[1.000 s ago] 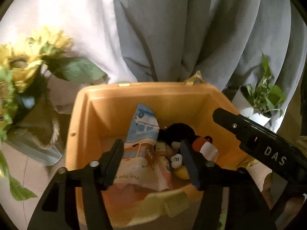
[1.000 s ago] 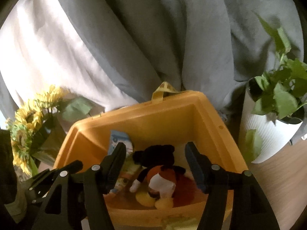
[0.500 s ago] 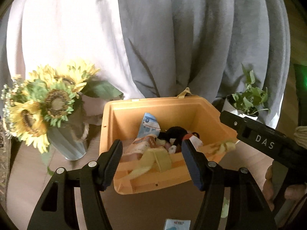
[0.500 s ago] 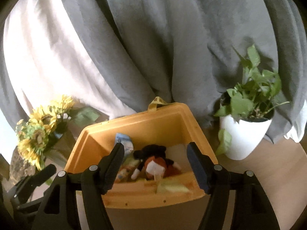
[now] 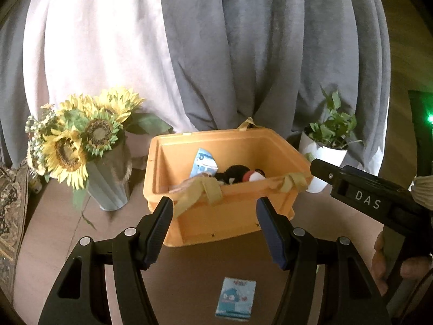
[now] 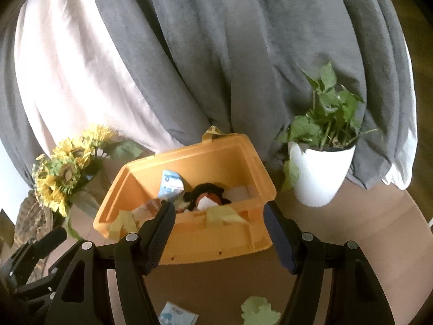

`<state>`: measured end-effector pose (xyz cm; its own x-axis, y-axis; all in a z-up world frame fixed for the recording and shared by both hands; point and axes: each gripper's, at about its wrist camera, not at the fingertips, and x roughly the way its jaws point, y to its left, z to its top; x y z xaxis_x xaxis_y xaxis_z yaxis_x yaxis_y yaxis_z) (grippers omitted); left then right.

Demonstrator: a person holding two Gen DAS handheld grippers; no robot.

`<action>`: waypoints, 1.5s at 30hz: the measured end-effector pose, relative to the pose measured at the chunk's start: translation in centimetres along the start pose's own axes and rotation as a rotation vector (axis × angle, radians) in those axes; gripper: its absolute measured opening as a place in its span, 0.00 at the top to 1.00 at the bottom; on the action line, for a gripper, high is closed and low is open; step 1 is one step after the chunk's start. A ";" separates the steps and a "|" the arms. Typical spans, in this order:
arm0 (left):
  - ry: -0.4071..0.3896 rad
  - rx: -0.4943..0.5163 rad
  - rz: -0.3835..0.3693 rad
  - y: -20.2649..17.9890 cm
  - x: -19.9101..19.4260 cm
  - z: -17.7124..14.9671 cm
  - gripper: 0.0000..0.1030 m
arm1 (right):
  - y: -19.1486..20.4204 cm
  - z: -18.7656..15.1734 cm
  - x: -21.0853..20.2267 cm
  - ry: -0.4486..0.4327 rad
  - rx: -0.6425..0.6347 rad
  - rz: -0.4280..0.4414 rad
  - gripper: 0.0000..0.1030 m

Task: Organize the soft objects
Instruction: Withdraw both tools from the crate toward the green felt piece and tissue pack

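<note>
Both tongs hang spread and empty over the brown table. The left gripper (image 5: 213, 230) has nothing between its pads, and the right gripper (image 6: 219, 233) is the same, its jaws apart with only air between them. Ahead of both sits the orange bin (image 5: 235, 216), already holding a black plush toy (image 5: 235, 173) and a blue-and-white pouch (image 5: 203, 162), with yellow cloth straps (image 5: 208, 189) draped over its near rim. What is left to sort lies nearer than the fingertips, low in each view: a small blue packet (image 5: 236, 302) flat on the table below and between the left tongs' fingers, seen again at the bottom edge below the right tongs (image 6: 177, 315), and a pale green soft piece (image 6: 259, 311) just beside it, under the right tongs' right finger. The packet looks light, thin and squashy, probably with a smooth film skin that could slide under the pads; lying flat, it gives little edge, so a pinch across its short sides, pads coming down steeply, seems the best hold. The green piece looks limp and very light, likely foam or felt; its exact make cannot be told. It should bunch when squeezed, so a grip near its middle would hold. Neither seems fragile.
</note>
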<state>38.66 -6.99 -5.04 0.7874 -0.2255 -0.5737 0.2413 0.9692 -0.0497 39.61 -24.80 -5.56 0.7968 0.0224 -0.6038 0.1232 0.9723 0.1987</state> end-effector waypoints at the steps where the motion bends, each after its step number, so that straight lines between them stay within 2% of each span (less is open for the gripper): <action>1: 0.000 0.000 0.001 -0.2 -0.3 -0.3 0.39 | -0.1 -0.3 -0.4 0.000 0.000 0.001 0.33; 16: 0.014 -0.020 0.034 -2.4 -4.0 -5.2 0.37 | -1.6 -4.9 -4.6 0.000 -0.024 0.018 0.33; 22: 0.042 -0.033 0.055 -3.0 -4.3 -7.0 0.34 | -2.3 -6.6 -4.8 0.043 -0.023 0.034 0.32; 25: 0.063 -0.036 0.068 -3.2 -3.8 -7.8 0.33 | -2.5 -7.4 -4.7 0.058 -0.039 0.027 0.25; 45: 0.202 -0.008 0.102 -4.2 2.1 -12.5 0.31 | -4.2 -12.0 0.2 0.212 -0.116 0.009 0.24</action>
<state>32.23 -10.25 -16.28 0.6778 -0.1023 -0.7281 0.1606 0.9870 0.0108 32.18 -26.13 -15.76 0.6539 0.0676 -0.7535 0.0384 0.9918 0.1222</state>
